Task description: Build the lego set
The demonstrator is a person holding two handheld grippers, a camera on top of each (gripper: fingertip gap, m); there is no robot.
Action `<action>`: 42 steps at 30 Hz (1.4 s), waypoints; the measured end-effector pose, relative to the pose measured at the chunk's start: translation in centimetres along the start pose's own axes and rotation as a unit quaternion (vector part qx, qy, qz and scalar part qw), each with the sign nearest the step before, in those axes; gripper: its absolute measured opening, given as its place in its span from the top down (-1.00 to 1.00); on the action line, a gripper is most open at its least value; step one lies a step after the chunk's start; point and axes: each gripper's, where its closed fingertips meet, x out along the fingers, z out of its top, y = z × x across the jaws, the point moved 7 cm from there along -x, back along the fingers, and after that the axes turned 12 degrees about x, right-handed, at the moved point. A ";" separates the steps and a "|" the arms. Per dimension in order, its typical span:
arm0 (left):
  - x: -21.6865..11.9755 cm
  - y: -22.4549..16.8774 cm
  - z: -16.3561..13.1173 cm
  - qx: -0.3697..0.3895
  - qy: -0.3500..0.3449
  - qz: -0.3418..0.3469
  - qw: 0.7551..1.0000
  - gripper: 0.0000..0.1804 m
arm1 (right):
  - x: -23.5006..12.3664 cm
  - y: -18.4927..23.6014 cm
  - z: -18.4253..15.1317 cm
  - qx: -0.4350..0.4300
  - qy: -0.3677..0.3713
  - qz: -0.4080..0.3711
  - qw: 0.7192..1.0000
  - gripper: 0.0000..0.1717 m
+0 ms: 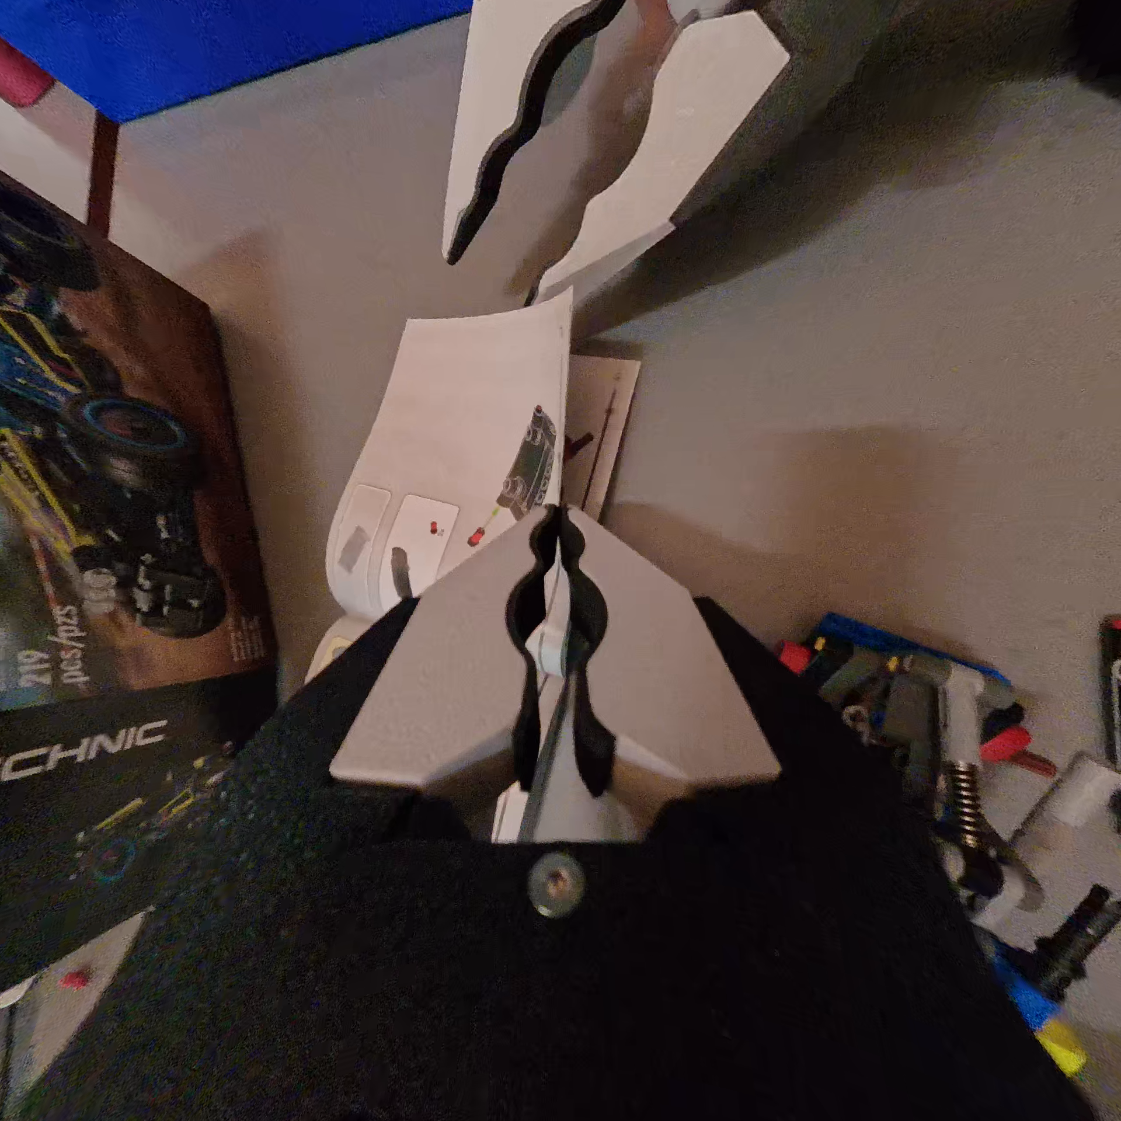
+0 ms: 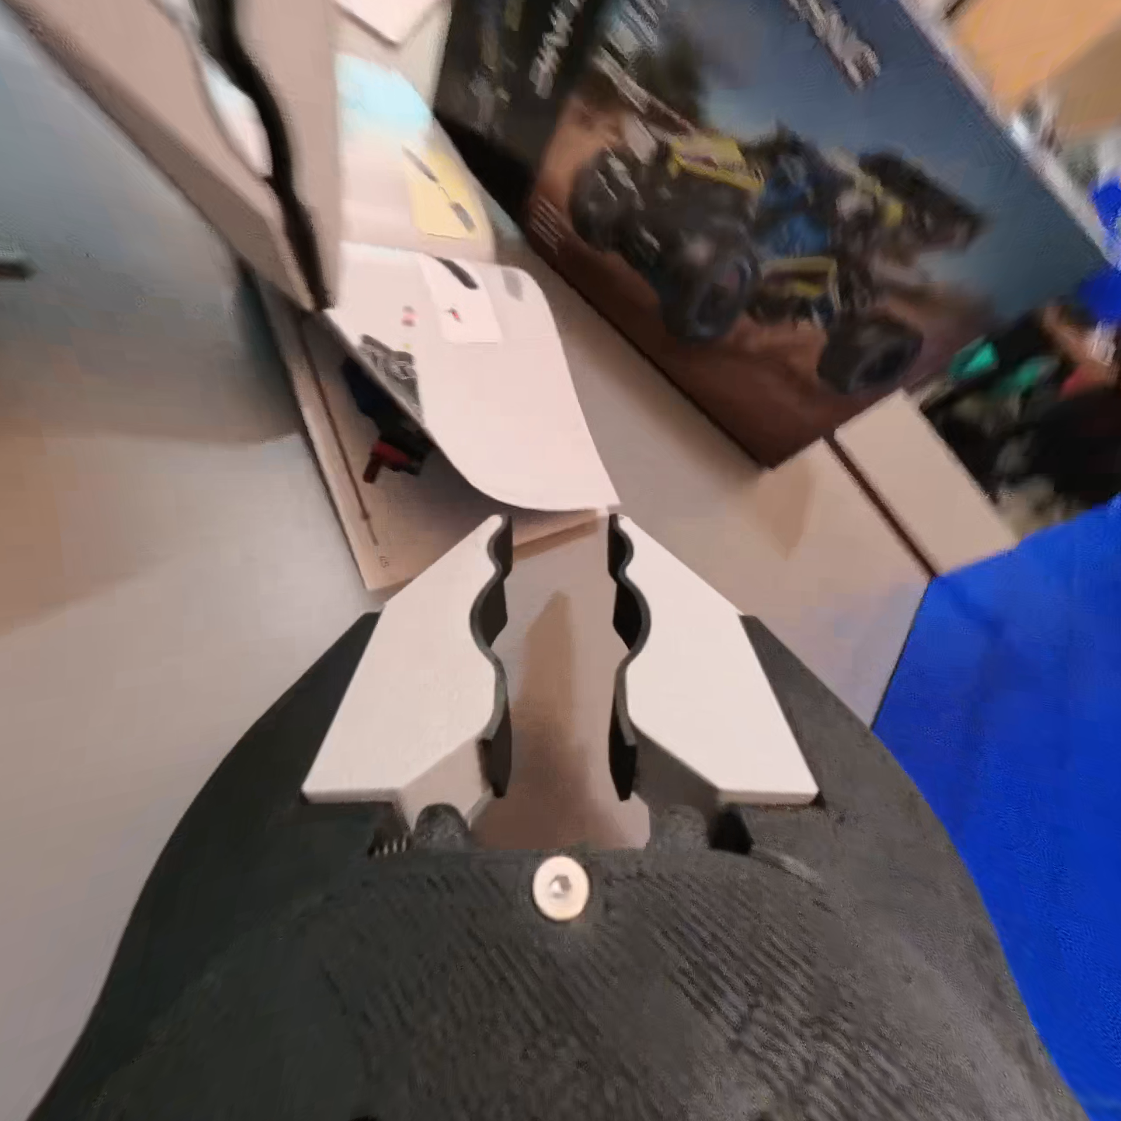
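Observation:
An open instruction booklet [image 1: 600,412] lies on the pale table. One white page [image 1: 473,412] is lifted and curls up from it. My left gripper [image 1: 557,509] is shut on that page; the thin sheet runs edge-on between its black pads. In the right wrist view the left gripper [image 2: 306,285] pinches the page [image 2: 503,412] at its upper left corner. My right gripper [image 2: 558,521] is open and holds nothing; the page's free curled edge hangs just beyond its fingertips, not touching them. The right gripper also shows in the left wrist view [image 1: 494,276], open above the page.
A large toy-car set box [image 1: 121,485] lies left of the booklet and shows in the right wrist view [image 2: 758,242]. A partly built brick model and loose parts [image 1: 910,685] lie at the right. A blue sleeve [image 2: 1001,758] is at the right. About 9 centimeters separates my left fingertips from my right.

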 end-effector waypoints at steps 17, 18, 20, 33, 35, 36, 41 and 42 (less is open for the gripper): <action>1.4 -2.5 0.3 0.086 0.026 -0.121 0.989 1.00 | 1.9 3.1 0.2 -0.017 0.040 0.108 0.993 1.00; 1.4 -2.3 0.3 0.088 0.032 -0.107 0.990 1.00 | 1.9 3.1 0.2 -0.019 0.039 0.111 0.993 1.00; 1.3 -1.9 1.1 0.088 0.011 -0.085 0.992 0.96 | 1.9 3.0 0.2 -0.017 0.040 0.113 0.993 1.00; 1.1 -0.5 3.6 0.134 0.018 -0.013 0.991 0.74 | 1.8 3.1 0.1 -0.019 0.040 0.114 0.993 1.00; 1.3 -0.8 3.2 0.134 0.029 -0.024 0.990 0.72 | 1.8 3.0 0.1 -0.017 0.040 0.115 0.992 1.00; 1.4 -0.8 3.1 0.134 0.033 -0.021 0.990 0.73 | 1.8 3.0 0.1 -0.016 0.041 0.116 0.992 1.00; 1.0 -0.5 2.8 0.123 0.033 -0.017 0.992 0.79 | 1.8 3.0 0.1 -0.018 0.040 0.115 0.992 1.00; 0.9 -0.4 2.8 0.119 0.033 -0.019 0.992 0.77 | 1.8 3.0 0.1 -0.017 0.041 0.115 0.992 1.00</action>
